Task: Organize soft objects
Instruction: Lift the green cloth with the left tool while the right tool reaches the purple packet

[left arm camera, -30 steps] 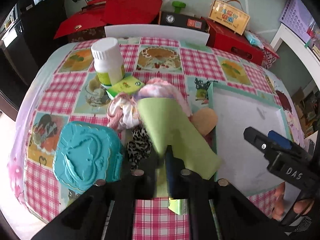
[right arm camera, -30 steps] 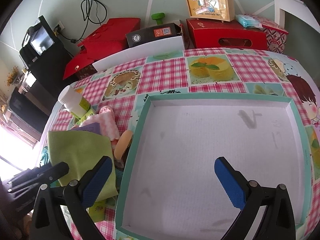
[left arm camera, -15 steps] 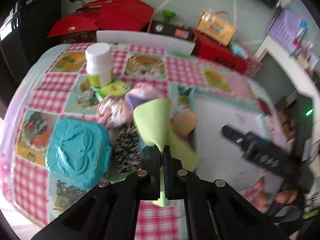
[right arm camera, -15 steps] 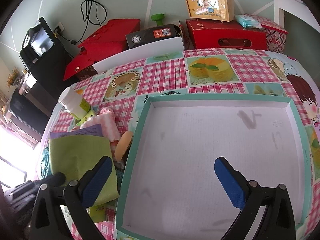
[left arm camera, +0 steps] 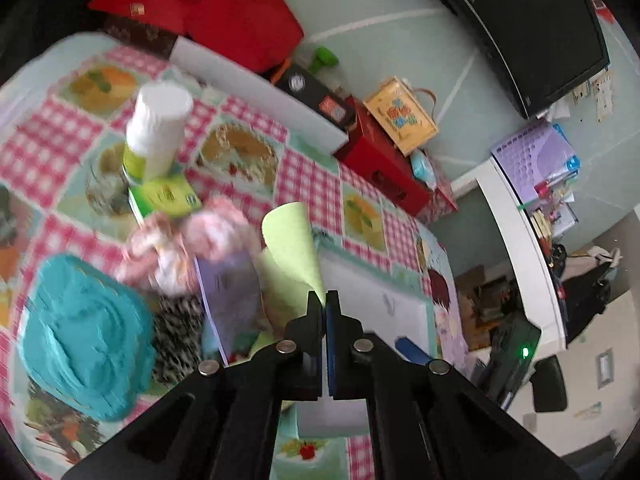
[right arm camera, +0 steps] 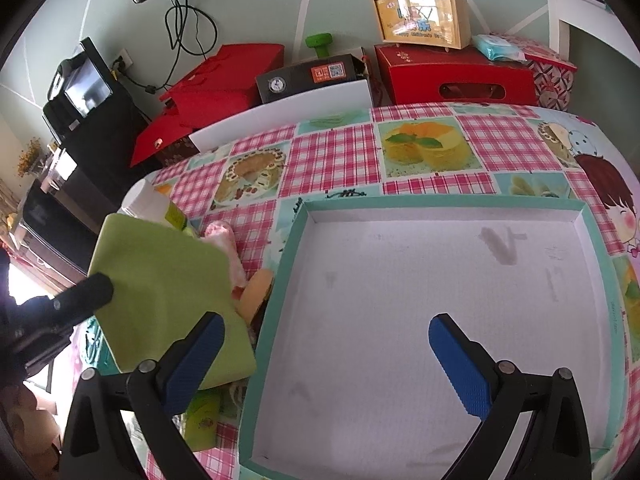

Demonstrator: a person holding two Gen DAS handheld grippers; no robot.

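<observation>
Checked tablecloth (right arm camera: 332, 152) on table carries teal-rimmed tray (right arm camera: 280, 272), white bottle (left arm camera: 158, 128), teal lid (left arm camera: 84, 332) (blurred, perhaps box).

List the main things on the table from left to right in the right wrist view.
White bottle → green cloth → pink cloth → teal-rimmed tray.

Two handheld grippers of matt black plastic: the left gripper (left arm camera: 324, 300), at lower centre of its own view, has narrow fingers lined in blue and round silver screw heads along its angled struts. The right gripper (right arm camera: 326, 354) carries ribbed blue pads (right arm camera: 458, 364) on black fingers, with similar silver screws.
</observation>
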